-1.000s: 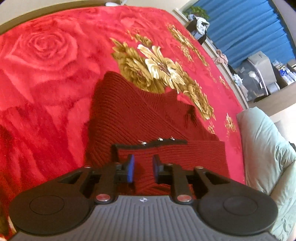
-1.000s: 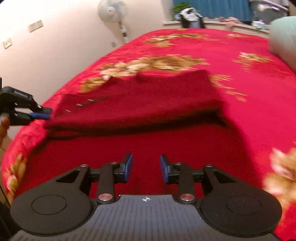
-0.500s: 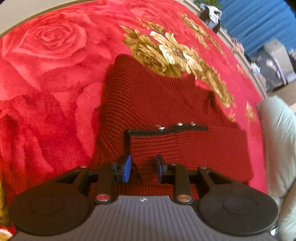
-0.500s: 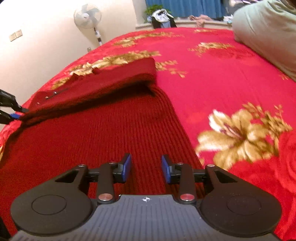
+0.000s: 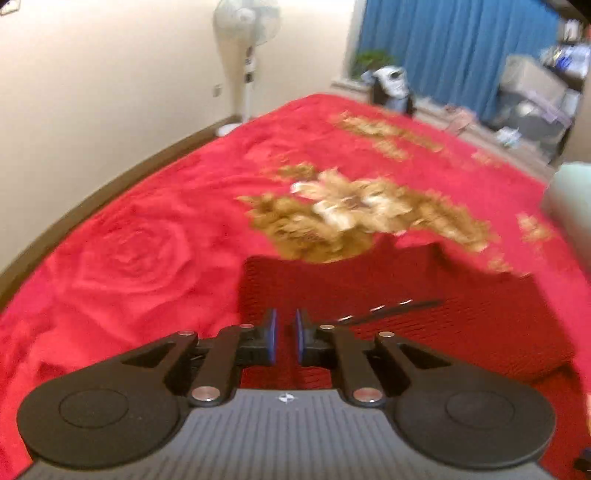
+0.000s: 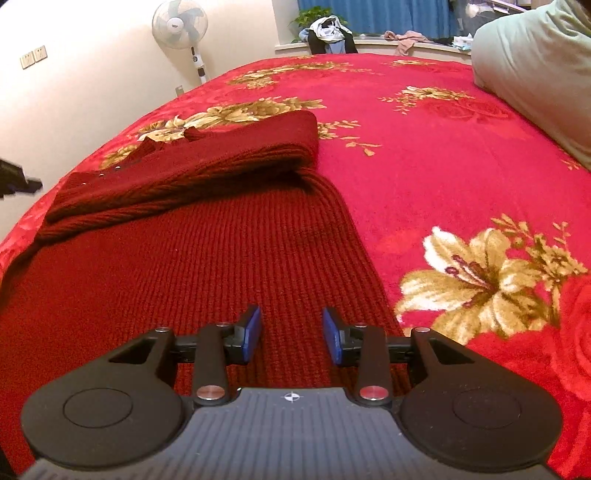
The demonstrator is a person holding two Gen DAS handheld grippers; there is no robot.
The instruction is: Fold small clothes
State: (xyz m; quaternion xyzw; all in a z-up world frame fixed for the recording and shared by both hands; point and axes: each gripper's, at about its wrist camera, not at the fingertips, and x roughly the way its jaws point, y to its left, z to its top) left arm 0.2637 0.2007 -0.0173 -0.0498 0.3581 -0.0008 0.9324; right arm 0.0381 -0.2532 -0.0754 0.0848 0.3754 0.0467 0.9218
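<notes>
Covering nearly all of both views is the big bed with a bright red fuzzy blanket (image 6: 424, 155) printed with gold flowers and red roses. On it lies the dark red ribbed knit sweater (image 6: 192, 266), spread flat on the side of the bed nearest the cameras. In the right wrist view its far part is folded over into a thick band (image 6: 207, 162) that runs from 9 o'clock up toward 12 o'clock. A short row of small shiny buttons (image 6: 107, 171) sits on that band near its left end.

At 2 o'clock in the right view a pale green soft pillow (image 6: 532, 74) rests on the bed's edge. A white standing fan (image 6: 181, 26) is by the cream wall at 11 o'clock, and a blue curtain (image 5: 454, 48) hangs at the far end of the room.

The right tongs (image 6: 291, 334) sit low over the flat part of the sweater. Their blue pads (image 6: 251, 332) are apart, with only the knit showing in the gap.

The left tongs (image 5: 284, 336) are above the sweater's near left corner in the blurry left view. Their pads are close but not touching, and nothing is caught between them. The left tongs also show as a small dark blur at 9 o'clock in the right view, just off the folded band's end.
</notes>
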